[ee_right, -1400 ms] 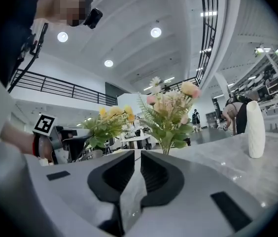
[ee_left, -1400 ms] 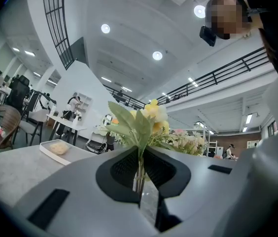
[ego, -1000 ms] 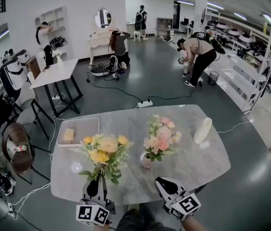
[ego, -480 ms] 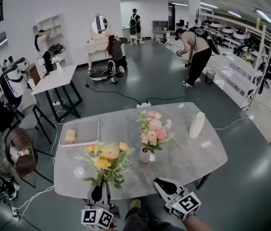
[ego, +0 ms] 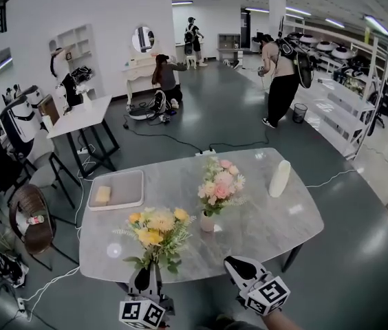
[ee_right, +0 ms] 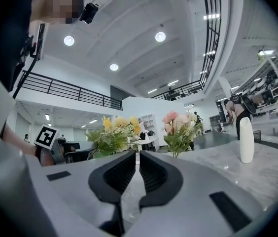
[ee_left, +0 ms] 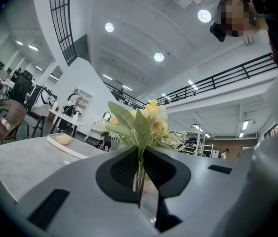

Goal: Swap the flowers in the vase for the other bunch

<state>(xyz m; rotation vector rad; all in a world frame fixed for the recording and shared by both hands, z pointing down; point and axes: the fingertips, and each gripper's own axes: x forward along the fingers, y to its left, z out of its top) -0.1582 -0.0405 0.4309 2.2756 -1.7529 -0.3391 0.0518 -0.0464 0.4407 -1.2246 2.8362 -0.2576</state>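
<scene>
My left gripper (ego: 146, 272) is shut on the stems of a yellow flower bunch (ego: 155, 232), which stands upright over the near edge of the marble table (ego: 263, 225). In the left gripper view the green stems (ee_left: 139, 171) are pinched between the jaws, with the blooms (ee_left: 151, 113) above. Pink flowers (ego: 220, 186) stand in a small pale vase (ego: 208, 223) at the table's middle. My right gripper (ego: 234, 262) hovers at the near edge, shut with nothing in it. Its own view shows the right gripper (ee_right: 138, 155) with jaws together, and beyond them the yellow bunch (ee_right: 115, 131) and the pink flowers (ee_right: 180, 126).
A tall white bottle-like vase (ego: 279, 179) stands at the table's right. A grey tray (ego: 128, 188) with a small tan object lies at the left. A wicker chair (ego: 30, 215) and a white desk (ego: 77, 112) stand to the left; several people are further back.
Both grippers have drawn back slightly toward the table's near edge, the left one carrying the yellow bunch. The person at the back right has straightened up.
</scene>
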